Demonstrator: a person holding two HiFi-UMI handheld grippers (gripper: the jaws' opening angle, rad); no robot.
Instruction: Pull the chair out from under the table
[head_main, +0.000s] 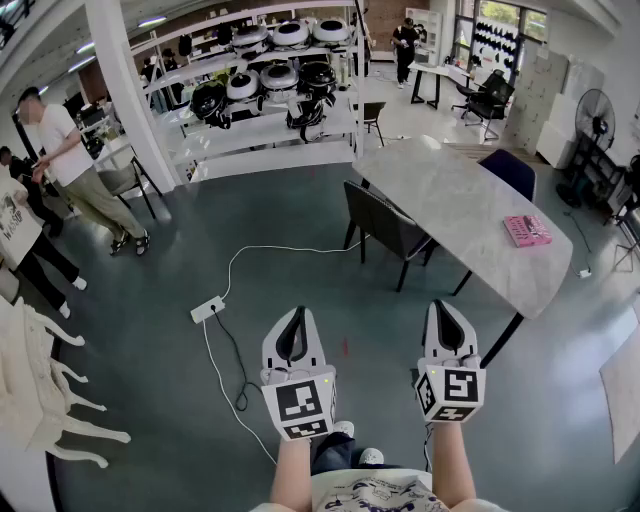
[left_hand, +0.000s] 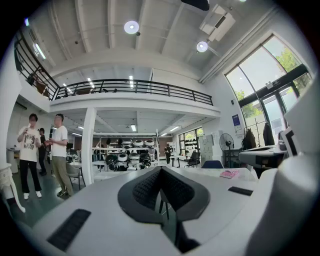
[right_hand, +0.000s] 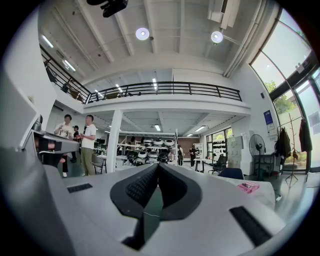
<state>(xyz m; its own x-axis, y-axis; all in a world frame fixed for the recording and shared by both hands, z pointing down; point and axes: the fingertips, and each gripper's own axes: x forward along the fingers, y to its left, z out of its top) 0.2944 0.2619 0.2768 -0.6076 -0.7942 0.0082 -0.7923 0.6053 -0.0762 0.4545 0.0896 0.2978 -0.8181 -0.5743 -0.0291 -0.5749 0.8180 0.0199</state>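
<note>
chair (head_main: 390, 232) at tabletop (head_main: 450, 195): we judge rigid, fairly light | we'd grip backrest (head_main: 372, 208) top | left gripper (head_main: 297, 313), right gripper (head_main: 441, 306): jaws together, empty

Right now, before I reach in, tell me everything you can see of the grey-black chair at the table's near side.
The grey-black chair looks upholstered in dark material, with a broad backrest facing us and thin dark legs on the floor. It stands upright, its seat tucked under the near edge of the pale marble-look table. Nothing grips it: the left hand-held gripper and the right hand-held gripper are shut, well short of it.
</note>
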